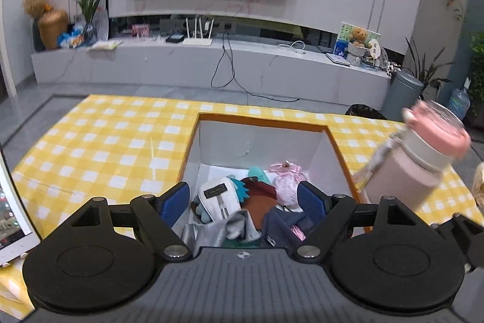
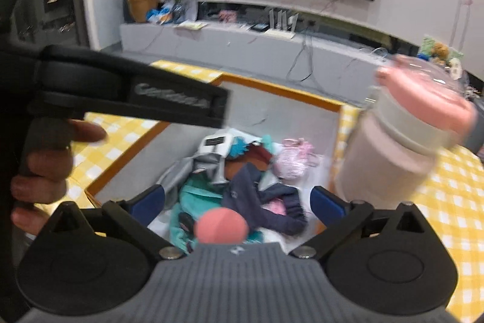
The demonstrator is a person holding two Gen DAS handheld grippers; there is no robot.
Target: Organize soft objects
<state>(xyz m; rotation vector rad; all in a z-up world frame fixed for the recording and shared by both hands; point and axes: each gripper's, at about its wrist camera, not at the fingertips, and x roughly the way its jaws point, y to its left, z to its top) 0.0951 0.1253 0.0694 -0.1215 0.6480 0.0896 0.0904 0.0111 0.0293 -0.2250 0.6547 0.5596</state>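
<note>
Hovering over box (image 1: 263, 123) at table's (image 1: 99, 141) near edge: left gripper (image 1: 242, 202) and right gripper (image 2: 237, 202), both jaws spread wide, gripping nothing. Soft things lying inside box, straight ahead and below fingers: white pouch (image 1: 216, 196), navy garment (image 2: 260, 199), pink ball (image 2: 221, 225) nearest right gripper, loose between its fingers, untouched. Pink bottle (image 1: 417, 165) standing beside box's right wall, toward table's right edge. Pouch label showing writing, too small for reading. Lettering on left gripper's side blurring out.
</note>
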